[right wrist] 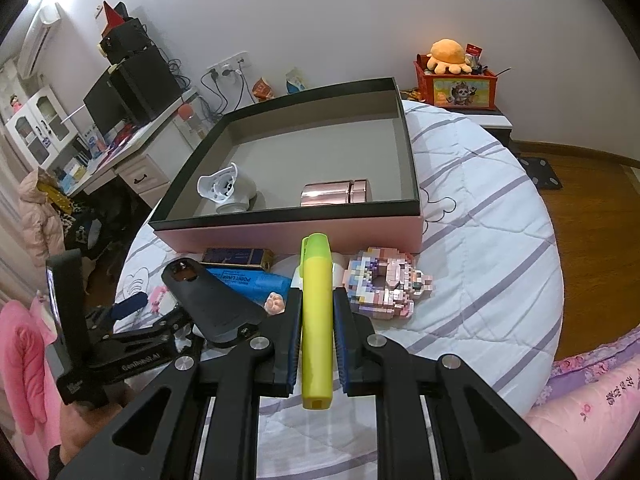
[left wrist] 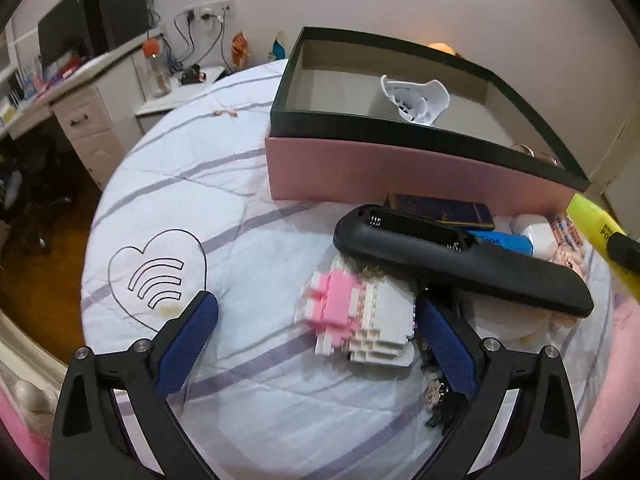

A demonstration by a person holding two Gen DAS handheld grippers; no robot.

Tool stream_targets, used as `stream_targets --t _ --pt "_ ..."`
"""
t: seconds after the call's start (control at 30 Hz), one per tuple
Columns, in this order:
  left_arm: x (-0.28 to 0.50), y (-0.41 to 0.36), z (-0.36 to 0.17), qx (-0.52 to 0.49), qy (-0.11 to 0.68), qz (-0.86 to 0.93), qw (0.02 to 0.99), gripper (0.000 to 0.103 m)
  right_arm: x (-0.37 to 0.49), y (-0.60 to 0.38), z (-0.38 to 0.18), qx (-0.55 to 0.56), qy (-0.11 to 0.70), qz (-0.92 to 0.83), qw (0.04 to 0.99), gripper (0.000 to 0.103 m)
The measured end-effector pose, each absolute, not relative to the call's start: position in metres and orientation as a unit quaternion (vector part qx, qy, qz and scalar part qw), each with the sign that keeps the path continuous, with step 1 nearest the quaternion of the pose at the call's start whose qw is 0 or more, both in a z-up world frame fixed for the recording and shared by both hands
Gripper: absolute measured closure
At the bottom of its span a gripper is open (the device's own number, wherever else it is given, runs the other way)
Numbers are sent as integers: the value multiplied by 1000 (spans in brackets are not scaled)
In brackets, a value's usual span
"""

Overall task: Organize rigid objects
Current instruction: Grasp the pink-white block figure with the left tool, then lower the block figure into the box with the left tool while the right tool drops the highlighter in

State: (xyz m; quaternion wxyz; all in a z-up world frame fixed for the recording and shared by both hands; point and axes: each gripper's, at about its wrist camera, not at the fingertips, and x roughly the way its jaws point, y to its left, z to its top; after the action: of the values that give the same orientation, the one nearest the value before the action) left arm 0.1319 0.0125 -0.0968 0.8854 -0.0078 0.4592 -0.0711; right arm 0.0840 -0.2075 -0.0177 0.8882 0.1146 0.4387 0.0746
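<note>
A pink box with a black rim point(left wrist: 400, 170) point(right wrist: 280, 236) stands on the bed; a white plastic part point(left wrist: 416, 98) point(right wrist: 226, 190) and a rose-gold case point(right wrist: 334, 194) lie inside. My right gripper point(right wrist: 316, 300) is shut on a yellow highlighter point(right wrist: 317, 320) point(left wrist: 600, 236), held above the pile in front of the box. My left gripper point(left wrist: 316, 312) is open around a pink-and-white block model point(left wrist: 360, 320). A black remote with an open battery bay point(left wrist: 460, 260) point(right wrist: 212, 300) lies just beyond it, over the right finger.
In front of the box lie a dark blue-gold case point(left wrist: 440, 208) point(right wrist: 238, 258), a blue tube point(right wrist: 252, 282), a pastel block model point(right wrist: 386, 280) and a small figurine point(right wrist: 275, 303). A desk point(left wrist: 80, 92) stands left; a toy crate point(right wrist: 456, 80) stands beyond the bed.
</note>
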Motion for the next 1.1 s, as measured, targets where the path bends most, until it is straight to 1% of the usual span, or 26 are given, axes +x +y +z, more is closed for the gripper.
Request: stream_targets --t 0.03,0.07,0.13,0.17,0.2,0.27,0.47,0.6,0.83,1.1 --pt "132 14 -97 -5 457 -73 886 8 84 -207 -17 114 439 73 888 89" --pt "132 14 -98 2 456 -68 887 15 85 -207 -17 115 439 72 888 89" --pt "131 14 -99 11 448 -73 891 20 86 -206 -17 113 440 71 888 89" --pt "131 14 -98 9 445 -76 892 28 86 -204 -17 113 441 72 888 89" --pt "129 14 -97 7 442 -79 894 39 87 -203 -17 112 441 72 887 89" --pt "125 15 -95 -1 440 -90 893 54 87 -200 -16 110 442 75 887 89" --pt "115 29 -90 -45 440 -100 891 54 89 -195 -13 105 442 79 887 89" --pt "108 35 -78 -49 435 -97 894 54 89 -195 -12 105 440 82 888 89" --pt "111 37 -32 -35 402 -95 910 54 95 -191 3 97 427 95 894 89" --pt "162 9 23 -8 359 -124 925 54 135 -190 45 68 388 97 914 89"
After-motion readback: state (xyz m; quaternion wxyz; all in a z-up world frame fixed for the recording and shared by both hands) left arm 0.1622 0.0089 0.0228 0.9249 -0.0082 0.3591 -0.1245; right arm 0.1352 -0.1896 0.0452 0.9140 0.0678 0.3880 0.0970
